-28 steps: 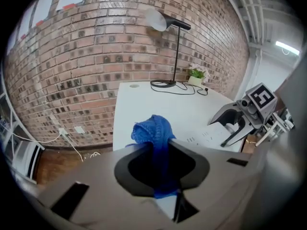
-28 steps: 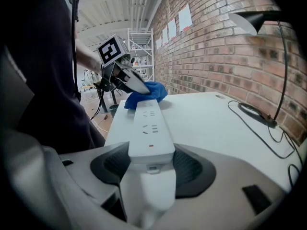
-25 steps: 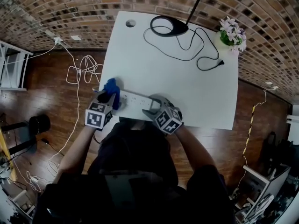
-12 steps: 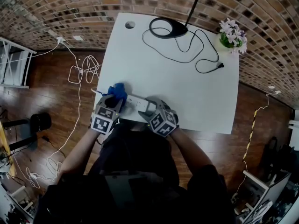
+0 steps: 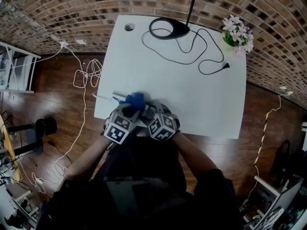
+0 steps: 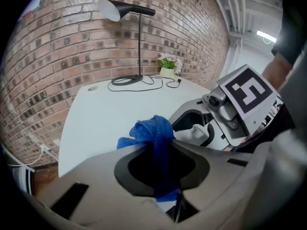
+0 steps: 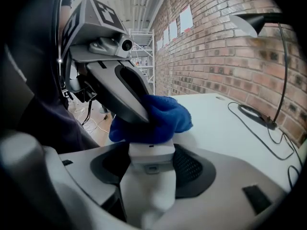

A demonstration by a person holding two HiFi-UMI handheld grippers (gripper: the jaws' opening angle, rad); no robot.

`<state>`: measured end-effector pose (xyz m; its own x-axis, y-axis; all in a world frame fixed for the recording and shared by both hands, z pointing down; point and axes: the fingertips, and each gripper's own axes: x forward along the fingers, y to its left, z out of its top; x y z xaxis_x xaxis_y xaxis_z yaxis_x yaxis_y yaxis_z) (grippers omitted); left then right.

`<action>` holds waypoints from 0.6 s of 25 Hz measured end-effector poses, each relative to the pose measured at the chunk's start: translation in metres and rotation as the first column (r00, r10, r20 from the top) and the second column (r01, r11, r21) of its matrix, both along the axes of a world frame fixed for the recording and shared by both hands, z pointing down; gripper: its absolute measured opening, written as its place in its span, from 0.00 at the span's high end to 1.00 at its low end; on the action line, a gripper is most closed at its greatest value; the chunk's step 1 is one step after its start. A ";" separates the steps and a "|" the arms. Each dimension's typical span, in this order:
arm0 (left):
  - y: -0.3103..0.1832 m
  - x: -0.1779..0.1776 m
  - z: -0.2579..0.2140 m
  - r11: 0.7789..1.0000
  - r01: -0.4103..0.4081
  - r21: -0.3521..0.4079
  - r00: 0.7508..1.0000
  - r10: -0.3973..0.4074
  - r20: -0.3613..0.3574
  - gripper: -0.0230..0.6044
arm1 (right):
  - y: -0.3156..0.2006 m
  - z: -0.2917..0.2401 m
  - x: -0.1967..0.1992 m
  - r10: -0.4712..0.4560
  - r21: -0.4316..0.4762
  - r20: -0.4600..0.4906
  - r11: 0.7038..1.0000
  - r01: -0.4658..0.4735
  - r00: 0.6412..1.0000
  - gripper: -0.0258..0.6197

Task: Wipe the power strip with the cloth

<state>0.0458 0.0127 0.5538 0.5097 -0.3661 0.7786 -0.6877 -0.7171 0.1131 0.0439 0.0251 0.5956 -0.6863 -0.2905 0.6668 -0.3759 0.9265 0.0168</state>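
– Fingers point(image 6: 96, 169) of the left gripper point(image 6: 159, 145) are squeezed together on the blue cloth point(image 6: 151, 128), with the bunch poking out past the tips and riding on the power strip point(image 7: 148, 186).

– And the other hand?

– The right gripper point(image 7: 152, 152) hasn't budged: its fingers point(image 7: 225, 176) are clamped on the sides of the strip's right end, pinning it at the near edge of the white surface point(image 5: 192, 95).

– So what's just changed?

– The cloth! A second ago it sat at the strip's left end, well apart from the right gripper. It has swept rightward along the top, and now it's just beside the right fingers, nearly nose to nose.

– One full pass, then?

– Looks like it. The left stretch of the strip lies uncovered behind the cloth, so I'd call that run wiped.

– What's left?

– The end under the right fingers can't be reached while they hold it. My guess is a stroke back to the left, or a fresh hold further left so that end gets its turn.
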 end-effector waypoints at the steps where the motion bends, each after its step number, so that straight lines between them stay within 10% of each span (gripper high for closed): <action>1: 0.002 0.005 0.000 1.000 -0.013 -0.003 1.000 0.013 0.002 0.85 | 0.000 0.000 0.000 0.004 0.000 0.004 1.000 -0.004 1.000 0.52; 15: 0.008 0.034 -0.003 0.995 -0.057 -0.085 0.998 0.055 -0.025 0.85 | -0.002 0.000 -0.003 0.007 0.014 0.017 1.000 -0.007 1.000 0.52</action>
<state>0.0793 0.0204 0.5508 0.5454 -0.2687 0.7939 -0.6433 -0.7414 0.1910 0.0411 0.0234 0.5960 -0.6952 -0.3043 0.6512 -0.3824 0.9237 0.0235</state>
